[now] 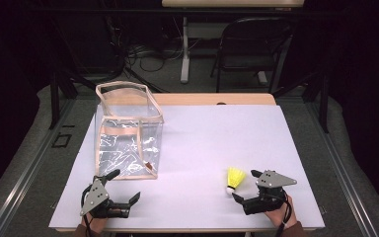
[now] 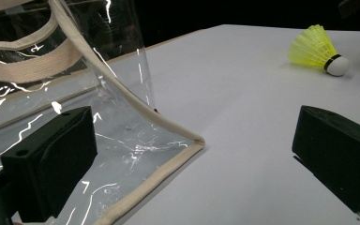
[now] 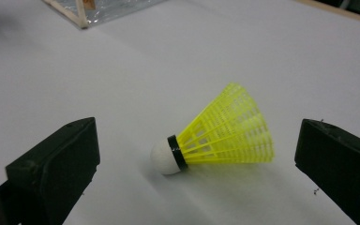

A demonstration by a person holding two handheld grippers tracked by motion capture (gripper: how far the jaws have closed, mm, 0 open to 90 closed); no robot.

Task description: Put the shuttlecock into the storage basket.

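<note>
Lying on its side near the front right corner of the desk (image 1: 217,143), the yellow shuttlecock (image 1: 235,179) has its white cork tip toward the front edge and its mesh skirt toward the back. Right gripper (image 1: 243,187) sits just beside it, on the right and toward the front, with jaws spread wide; the right gripper view shows the shuttlecock (image 3: 215,134) on the white surface ahead of and between the two black jaws, touching neither, cork toward the left jaw and skirt toward the right jaw. A black band separates cork and skirt. Left gripper (image 1: 125,186) rests near the front left corner of the desk, jaws likewise wide apart and holding nothing. Clear plastic bag (image 1: 127,131) with beige fabric trim and handles stands upright on the left half of the desk, mouth open upward, its front base edge just behind the left gripper. In the left gripper view the bag's (image 2: 89,117) near bottom corner falls between the jaws, close to the left jaw; whether that jaw touches the plastic cannot be told. The shuttlecock (image 2: 318,49) appears far off toward the upper right in that view, well apart from the bag. A hand (image 1: 279,213) grips the right gripper at the front edge.
</note>
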